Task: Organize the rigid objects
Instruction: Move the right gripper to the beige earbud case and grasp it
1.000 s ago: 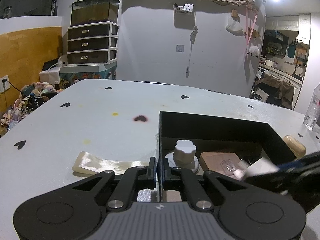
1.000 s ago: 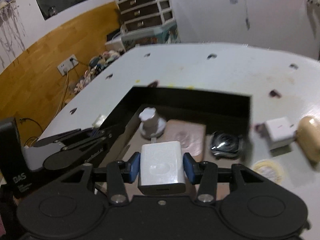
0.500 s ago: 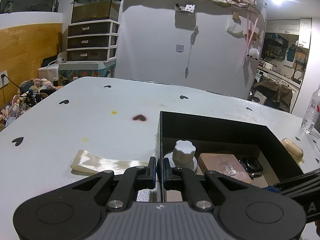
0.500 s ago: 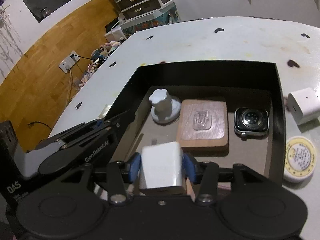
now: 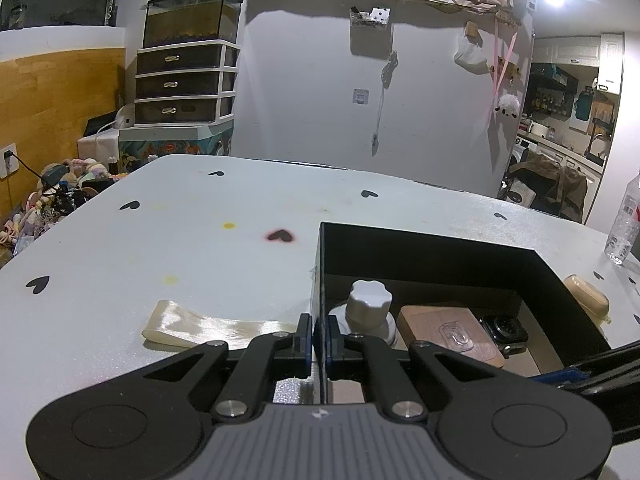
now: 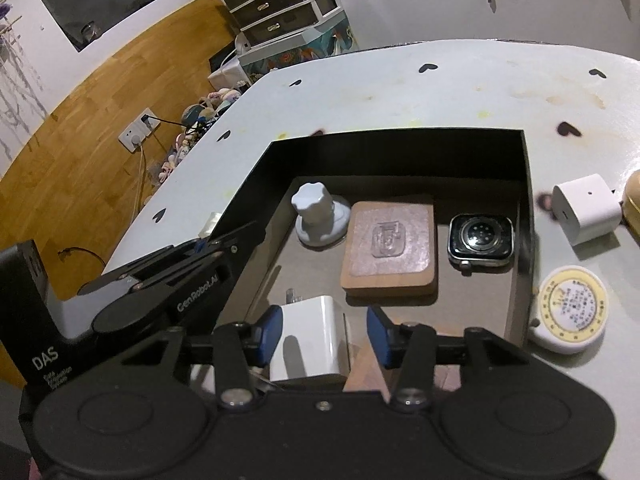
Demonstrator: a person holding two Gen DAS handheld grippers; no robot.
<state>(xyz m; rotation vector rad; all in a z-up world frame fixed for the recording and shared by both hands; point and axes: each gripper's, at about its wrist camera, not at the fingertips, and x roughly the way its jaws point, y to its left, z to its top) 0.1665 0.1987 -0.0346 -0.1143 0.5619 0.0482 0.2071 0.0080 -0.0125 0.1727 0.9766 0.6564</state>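
Note:
My left gripper (image 5: 320, 336) is shut on the left wall of the black box (image 5: 440, 252). It shows too in the right wrist view, left gripper (image 6: 204, 246) clamped on the box (image 6: 400, 156). Inside lie a white knob (image 6: 316, 216), a wooden block (image 6: 390, 252) and a watch (image 6: 480, 240). A white charger (image 6: 312, 336) rests on the box floor at the near side, between the pads of my right gripper (image 6: 324, 328). Those jaws are closing, with a gap still on the charger's right side.
On the table right of the box sit a second white charger (image 6: 586, 208), a round tape measure (image 6: 568, 308) and a beige oval object (image 5: 588, 300). A cream ribbon (image 5: 208, 326) lies left of the box. A water bottle (image 5: 626, 224) stands at the far right.
The right gripper carried the white charger down into the box and its pads came off it. The left gripper kept its hold on the box wall.

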